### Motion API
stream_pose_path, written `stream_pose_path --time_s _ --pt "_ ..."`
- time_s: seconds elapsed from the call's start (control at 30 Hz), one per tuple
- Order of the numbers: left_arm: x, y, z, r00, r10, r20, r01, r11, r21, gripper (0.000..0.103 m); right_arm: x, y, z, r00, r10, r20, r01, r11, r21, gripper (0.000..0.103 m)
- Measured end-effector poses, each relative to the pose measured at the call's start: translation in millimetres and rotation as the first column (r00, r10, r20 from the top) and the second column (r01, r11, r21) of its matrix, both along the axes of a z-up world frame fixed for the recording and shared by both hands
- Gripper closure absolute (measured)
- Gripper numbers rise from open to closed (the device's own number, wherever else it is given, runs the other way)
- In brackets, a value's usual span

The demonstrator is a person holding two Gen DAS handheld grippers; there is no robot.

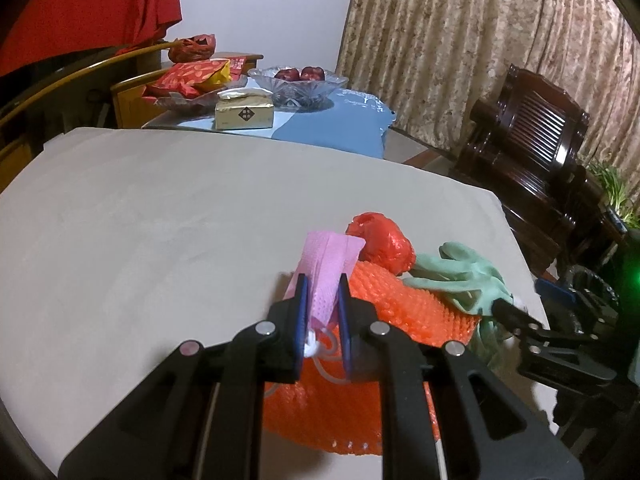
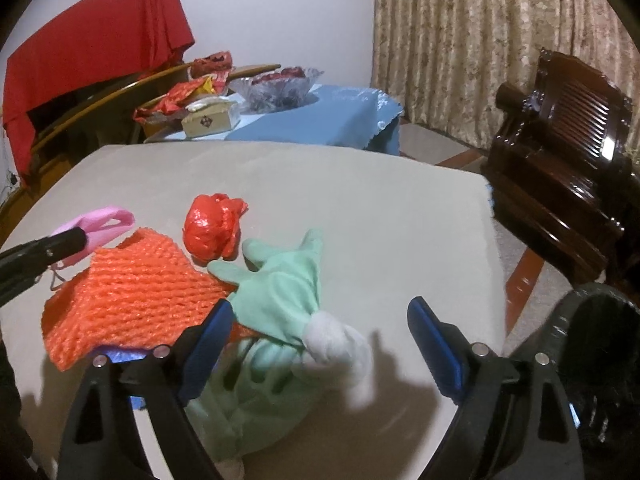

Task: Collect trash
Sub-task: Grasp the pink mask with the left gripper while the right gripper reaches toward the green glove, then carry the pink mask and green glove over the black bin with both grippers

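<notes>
The left tool (image 1: pixel 322 294) is clenching the pink mask (image 1: pixel 330 264) above the bench (image 1: pixel 160 220) to carry it away, while the right tool (image 2: pixel 320 312) is hanging released around the green glove (image 2: pixel 280 292), probably to grab it next.

Background's pretty cluttered: upper left of the frame there's a red cloth (image 2: pixel 100 44) draped over something, and next to it a blue tablecloth (image 2: pixel 320 120) with a glass fruit bowl (image 1: pixel 298 84), a beige tissue box (image 1: pixel 244 114) and red snack packets (image 1: pixel 188 76). Patterned curtain (image 1: pixel 480 48) across the top right, dark wooden chair (image 2: pixel 568 152) on the right edge.
</notes>
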State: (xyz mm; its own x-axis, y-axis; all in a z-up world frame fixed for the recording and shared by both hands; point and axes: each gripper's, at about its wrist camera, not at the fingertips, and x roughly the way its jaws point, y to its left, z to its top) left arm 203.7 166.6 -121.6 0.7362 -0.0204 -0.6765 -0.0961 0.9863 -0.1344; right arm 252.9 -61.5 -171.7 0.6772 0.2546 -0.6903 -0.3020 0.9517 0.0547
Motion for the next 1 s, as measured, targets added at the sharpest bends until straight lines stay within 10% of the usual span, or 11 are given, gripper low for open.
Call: stream_pose_path --time_s 0.47,1.0 --pt "-2.7 -4.6 11.3 1.000 -0.002 0.027 0.001 1.000 0.007 0.090 6.5 -4.4 7.8 0.994 0.096 -0.045 -0.091 0.991 0.094 0.071" --pt "-22.2 -34.8 47.8 0.994 -0.052 0.095 0.052 0.999 0.002 0.090 -32.5 -33.8 77.7 0.994 0.058 0.091 -0.075 0.977 0.197 0.077"
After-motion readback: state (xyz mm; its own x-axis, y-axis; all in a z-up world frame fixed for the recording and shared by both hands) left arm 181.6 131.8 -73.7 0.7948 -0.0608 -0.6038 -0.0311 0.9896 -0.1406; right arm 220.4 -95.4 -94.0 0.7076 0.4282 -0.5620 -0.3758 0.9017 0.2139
